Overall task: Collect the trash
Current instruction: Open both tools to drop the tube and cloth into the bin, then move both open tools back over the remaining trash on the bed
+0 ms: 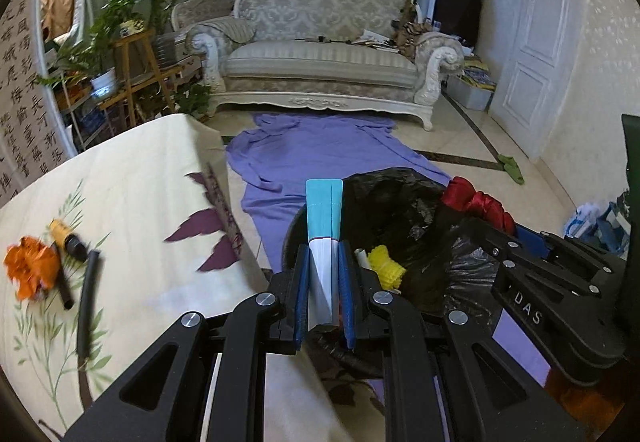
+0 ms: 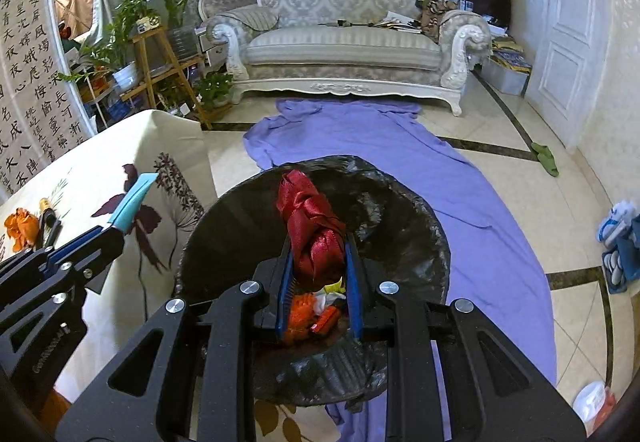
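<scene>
**Trash collection: two items over the bin, several left on the desk**

**Progress.** Judged partly done. The bin (image 2: 312, 274), lined with a black bag, already holds scraps: a yellow ribbed piece (image 1: 386, 266) and a white tube end in the left wrist view, orange and white bits at the bottom in the right wrist view. Two more pieces are in hand above it. Not yet collected, on the desk (image 1: 140, 178): an orange crumpled scrap (image 1: 30, 268), a yellow-and-black capped item (image 1: 68, 238), a black marker-like stick beside them and a black tube (image 1: 88, 302).

**Left gripper** (image 1: 324, 282). Fingers drawn in narrow, clamped on a flat folded tube (image 1: 324, 218), teal at the far end and white-grey toward the fingers. It stands up between them, over the near edge of the bin.

**Right gripper** (image 2: 320, 282). Fingers narrow, holding a wad of red woven fabric (image 2: 310, 226), shiny and bunched in folds, directly over the bin mouth.

**Placement.** The bin stands on the floor just beside the desk edge, partly on a purple cloth (image 2: 460, 194) spread toward the sofa (image 2: 344, 42).

**Remaining, as judged.** Release both held items into the bag, then fetch the desk pieces.
</scene>
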{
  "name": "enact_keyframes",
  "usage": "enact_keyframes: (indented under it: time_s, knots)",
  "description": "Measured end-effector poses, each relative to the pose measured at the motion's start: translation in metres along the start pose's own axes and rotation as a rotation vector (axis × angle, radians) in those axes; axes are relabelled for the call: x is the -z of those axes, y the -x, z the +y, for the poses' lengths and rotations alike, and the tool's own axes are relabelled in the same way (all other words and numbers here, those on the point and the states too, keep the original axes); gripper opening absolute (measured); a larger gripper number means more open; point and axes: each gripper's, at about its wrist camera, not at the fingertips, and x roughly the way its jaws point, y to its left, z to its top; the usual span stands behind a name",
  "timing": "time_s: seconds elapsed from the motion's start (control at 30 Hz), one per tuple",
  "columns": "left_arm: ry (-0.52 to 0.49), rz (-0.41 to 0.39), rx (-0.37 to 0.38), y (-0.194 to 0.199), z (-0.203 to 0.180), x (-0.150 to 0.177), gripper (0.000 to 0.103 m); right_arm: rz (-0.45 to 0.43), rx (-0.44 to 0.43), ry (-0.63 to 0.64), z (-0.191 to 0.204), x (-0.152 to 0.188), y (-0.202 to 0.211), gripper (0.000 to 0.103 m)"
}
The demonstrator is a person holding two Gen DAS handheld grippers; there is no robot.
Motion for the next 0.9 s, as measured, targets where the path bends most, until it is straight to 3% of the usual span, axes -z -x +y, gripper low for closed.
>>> enact_keyframes:
  time_s: [0.27, 0.33, 0.4, 0.43, 0.73, 0.9]
  knots:
    - [-0.056, 0.011, -0.006, -0.023, -0.015, -0.01, 0.016, 0.015, 0.004, -0.019, -0.012, -0.004, -0.017, 0.024]
    - [-0.067, 0.017, -0.017, -0.03, -0.017, -0.01, 0.022, 0.028, 0.001, -0.024, -0.015, -0.004, -0.023, 0.027]
    - [-0.073, 0.029, -0.034, -0.034, -0.018, -0.009, 0.045, 0.032, 0.009, -0.037, -0.017, -0.004, -0.027, 0.034]
    - [-0.069, 0.034, -0.038, -0.035, -0.019, -0.01, 0.048, 0.034, 0.013, -0.044, -0.019, -0.003, -0.028, 0.034]
    - [-0.028, 0.02, -0.056, -0.029, -0.008, -0.01, 0.064, 0.037, 0.021, -0.059, -0.023, 0.002, -0.025, 0.036]
    - [-0.003, 0.006, -0.073, -0.019, -0.001, -0.009, 0.07, 0.026, 0.018, -0.062, -0.021, 0.001, -0.017, 0.044]
